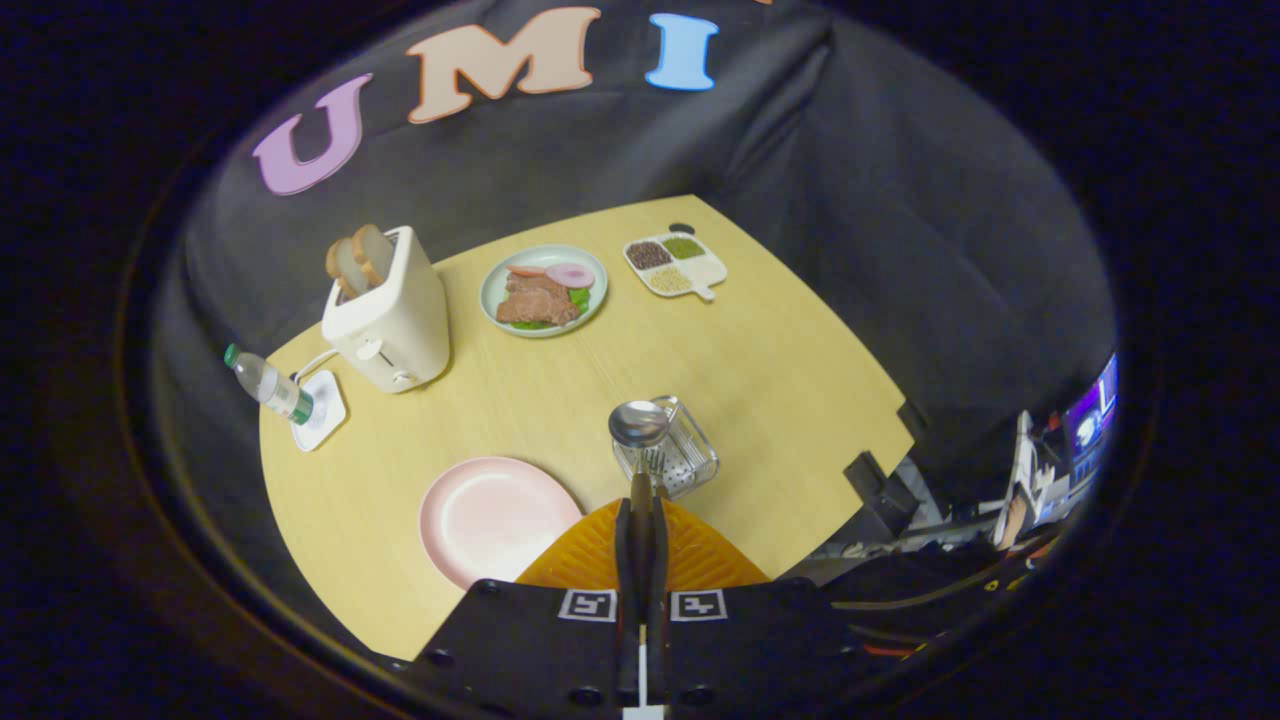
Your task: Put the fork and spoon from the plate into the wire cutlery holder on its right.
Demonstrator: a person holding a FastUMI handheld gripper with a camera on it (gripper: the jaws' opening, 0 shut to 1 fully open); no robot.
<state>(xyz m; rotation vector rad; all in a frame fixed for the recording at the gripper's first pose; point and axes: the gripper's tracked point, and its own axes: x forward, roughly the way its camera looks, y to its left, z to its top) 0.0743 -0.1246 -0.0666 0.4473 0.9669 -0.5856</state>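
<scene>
My gripper [641, 508] is shut on the handle of a metal spoon [639, 423], held high over the table with its bowl pointing away from me. Seen from here the spoon's bowl overlaps the left rim of the wire cutlery holder [688, 462], which stands on the table just right of the pink plate [495, 520]. The tines of a fork [656, 463] show inside the holder. Nothing lies on the pink plate. How high the spoon hangs above the holder I cannot tell.
A white toaster [390, 315] with bread slices stands at the far left, with a water bottle [268, 385] and a white coaster [322, 408] beside it. A green plate of food [543, 290] and a divided tray [675, 265] sit at the far edge.
</scene>
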